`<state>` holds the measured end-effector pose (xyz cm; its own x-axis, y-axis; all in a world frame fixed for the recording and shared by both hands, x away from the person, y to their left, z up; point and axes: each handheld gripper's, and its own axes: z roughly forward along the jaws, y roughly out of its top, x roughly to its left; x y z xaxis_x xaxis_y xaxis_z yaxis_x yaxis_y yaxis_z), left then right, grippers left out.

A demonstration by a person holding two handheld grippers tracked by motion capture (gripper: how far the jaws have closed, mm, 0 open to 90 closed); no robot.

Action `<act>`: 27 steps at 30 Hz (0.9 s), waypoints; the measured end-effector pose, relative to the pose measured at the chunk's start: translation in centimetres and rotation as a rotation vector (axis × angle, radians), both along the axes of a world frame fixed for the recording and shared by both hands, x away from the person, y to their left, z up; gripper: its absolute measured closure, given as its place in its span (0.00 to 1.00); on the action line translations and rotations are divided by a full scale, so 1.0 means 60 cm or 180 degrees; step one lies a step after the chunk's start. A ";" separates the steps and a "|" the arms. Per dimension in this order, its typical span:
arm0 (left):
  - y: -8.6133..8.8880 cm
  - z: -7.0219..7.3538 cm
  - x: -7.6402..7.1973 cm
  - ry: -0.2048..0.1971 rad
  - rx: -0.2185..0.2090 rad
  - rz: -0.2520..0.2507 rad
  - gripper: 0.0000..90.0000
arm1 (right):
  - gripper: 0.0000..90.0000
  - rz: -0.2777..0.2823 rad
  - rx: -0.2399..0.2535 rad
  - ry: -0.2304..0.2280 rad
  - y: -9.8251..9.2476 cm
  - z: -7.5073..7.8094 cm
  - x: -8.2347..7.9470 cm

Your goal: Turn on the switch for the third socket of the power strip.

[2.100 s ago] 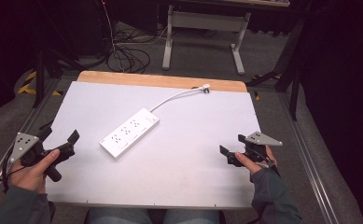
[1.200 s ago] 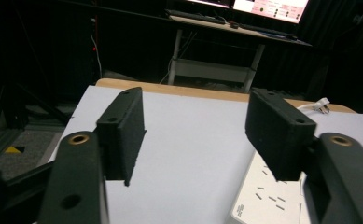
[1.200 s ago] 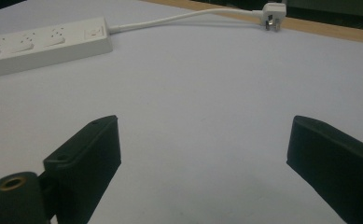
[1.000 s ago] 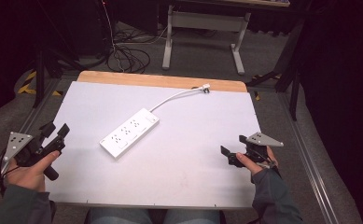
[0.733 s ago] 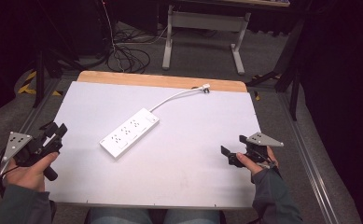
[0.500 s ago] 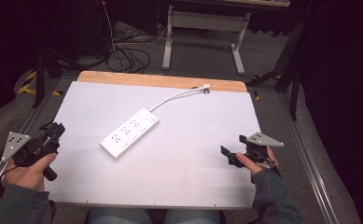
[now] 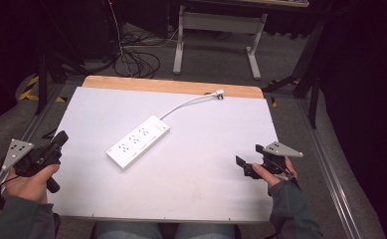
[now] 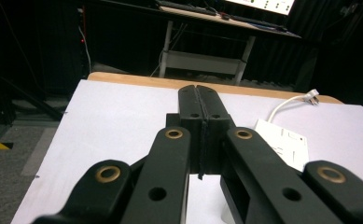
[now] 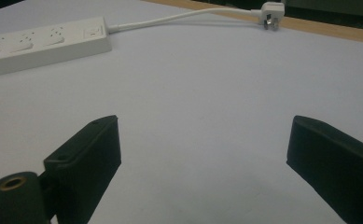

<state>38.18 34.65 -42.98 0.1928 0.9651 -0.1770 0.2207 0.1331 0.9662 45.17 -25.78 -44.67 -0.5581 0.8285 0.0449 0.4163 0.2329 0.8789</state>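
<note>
At the table's left edge, the left gripper (image 7: 56,141) has drawn back and pressed its jaws together empty, while the right gripper (image 7: 250,160) stays spread, leaving the power strip (image 7: 138,141) untouched.

White power strip (image 7: 138,141) lies diagonally, unplugged.

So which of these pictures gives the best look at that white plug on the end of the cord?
The right gripper view: the plug lies close and sharp at the table's wooden edge, its prongs visible. The high view shows it small, with the whole cord running to the power strip. The left gripper view shows it tiny and far off.
</note>
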 end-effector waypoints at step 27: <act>-0.056 0.006 0.038 -0.0031 0.0416 -0.0349 1.00 | 0.12 0.0002 -0.0037 0.0009 -0.001 -0.002 -0.002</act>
